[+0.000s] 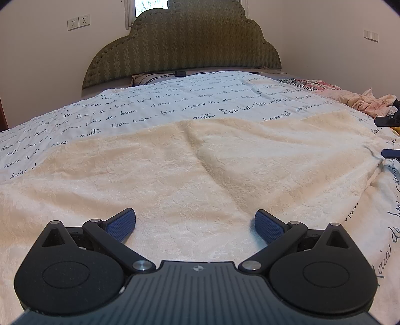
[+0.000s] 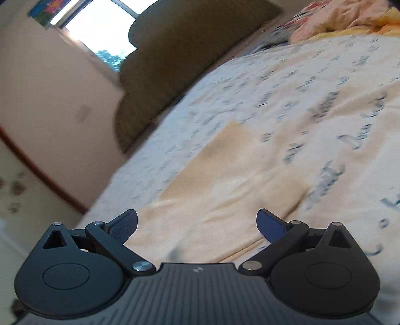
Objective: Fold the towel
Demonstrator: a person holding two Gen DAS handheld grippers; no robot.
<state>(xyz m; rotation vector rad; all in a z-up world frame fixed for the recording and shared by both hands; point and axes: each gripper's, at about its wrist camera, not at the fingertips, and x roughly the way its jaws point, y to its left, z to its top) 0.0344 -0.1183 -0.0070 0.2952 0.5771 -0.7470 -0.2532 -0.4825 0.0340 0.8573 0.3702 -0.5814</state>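
A cream textured towel (image 1: 200,170) lies spread flat on the bed, with a soft ridge running across its middle. My left gripper (image 1: 195,223) hovers low over the towel's near part, open, nothing between its blue pads. In the left wrist view the other gripper's dark tips (image 1: 390,137) show at the towel's right edge. In the right wrist view, which is tilted and blurred, the towel (image 2: 225,190) stretches ahead, and my right gripper (image 2: 197,223) stands open over its near edge, holding nothing.
The bed is covered by a white sheet with black script lettering (image 1: 155,105). A green padded headboard (image 1: 185,42) stands at the far end with a pillow (image 1: 147,78) below it. Crumpled pink clothing (image 1: 360,98) lies at the far right. Wall sockets (image 1: 78,22) sit at the upper left.
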